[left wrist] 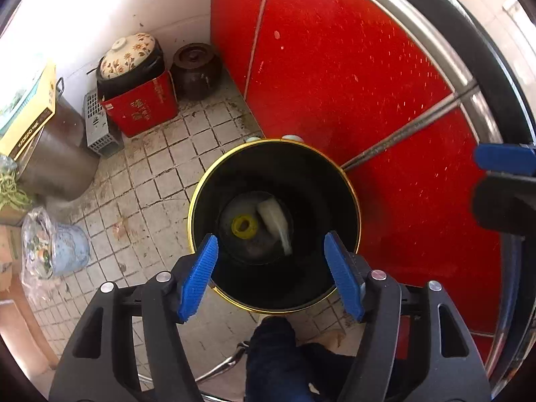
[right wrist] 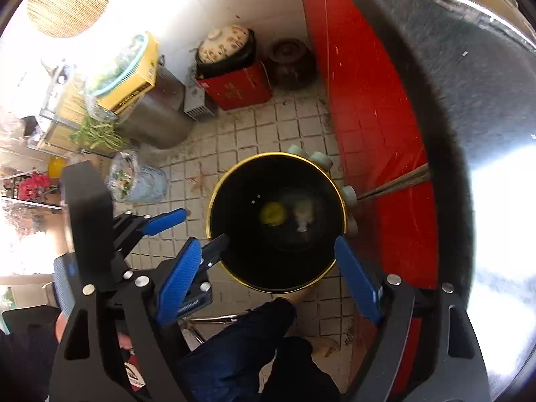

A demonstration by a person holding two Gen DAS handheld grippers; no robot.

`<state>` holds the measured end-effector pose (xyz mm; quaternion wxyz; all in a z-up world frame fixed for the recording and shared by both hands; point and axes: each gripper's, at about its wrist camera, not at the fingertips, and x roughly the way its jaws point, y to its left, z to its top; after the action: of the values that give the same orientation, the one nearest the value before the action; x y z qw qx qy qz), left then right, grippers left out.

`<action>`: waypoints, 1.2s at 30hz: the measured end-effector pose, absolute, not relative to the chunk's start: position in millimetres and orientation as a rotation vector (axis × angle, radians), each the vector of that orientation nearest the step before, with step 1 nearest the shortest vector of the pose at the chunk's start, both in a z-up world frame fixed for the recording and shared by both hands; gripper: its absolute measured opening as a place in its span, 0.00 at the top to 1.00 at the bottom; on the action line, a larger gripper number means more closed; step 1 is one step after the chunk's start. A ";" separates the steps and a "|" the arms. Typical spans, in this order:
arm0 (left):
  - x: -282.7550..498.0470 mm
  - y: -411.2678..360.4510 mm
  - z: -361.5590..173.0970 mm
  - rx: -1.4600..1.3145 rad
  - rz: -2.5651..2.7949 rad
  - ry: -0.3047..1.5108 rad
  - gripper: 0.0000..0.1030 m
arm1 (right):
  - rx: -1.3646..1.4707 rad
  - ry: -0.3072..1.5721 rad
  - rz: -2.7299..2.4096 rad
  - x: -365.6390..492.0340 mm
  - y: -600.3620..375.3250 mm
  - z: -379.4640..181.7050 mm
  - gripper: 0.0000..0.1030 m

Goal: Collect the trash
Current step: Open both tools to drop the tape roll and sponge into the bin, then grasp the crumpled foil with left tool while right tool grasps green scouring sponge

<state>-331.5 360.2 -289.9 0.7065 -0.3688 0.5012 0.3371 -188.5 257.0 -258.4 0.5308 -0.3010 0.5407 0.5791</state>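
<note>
Left gripper [left wrist: 270, 274] jaws spread, nothing between; right gripper [right wrist: 268, 279] same, both hovering above bin [left wrist: 348, 181] mouth

Trash inside, at bin bottom: yellow ring [left wrist: 244, 226], likely light, stiff; white crumpled piece [left wrist: 273, 219], likely soft, light; pinch either at edge

Bin deep, dark, narrow reach; gold rim could catch pads

Red cabinet [left wrist: 335, 67] close beside bin; person's leg [left wrist: 273, 351] below; tiled floor [left wrist: 150, 174] dirty; bagged waste [left wrist: 43, 248] well apart

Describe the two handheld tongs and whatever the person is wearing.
Both the left tongs and right tongs have matte black frames with triangular cut-outs and silver round bolt heads. Their fingers carry bright blue ribbed pads. No cables show. The person wears dark blue trousers.
</note>
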 end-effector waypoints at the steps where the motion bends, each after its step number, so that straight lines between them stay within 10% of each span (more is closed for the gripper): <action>1: -333.2 359.8 -283.6 -0.823 0.751 1.105 0.31 | -0.699 1.285 1.391 -186.3 250.2 -249.4 0.23; 8: -328.8 346.9 -212.7 -0.737 0.763 1.066 0.07 | -0.504 1.206 1.377 -152.0 181.9 -164.0 0.08; 22: -104.6 217.9 -71.1 -0.310 0.238 0.983 0.07 | -0.057 1.027 0.594 -25.4 -125.0 -92.8 0.07; 36: 12.9 40.4 -53.5 -0.132 -0.025 1.065 0.07 | 0.160 1.024 0.250 9.0 -327.3 -111.0 0.07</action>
<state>12.9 40.4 -53.5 0.8595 -0.0630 0.5071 -0.0117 9.0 -327.3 -111.0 0.8613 0.0765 0.4879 0.1193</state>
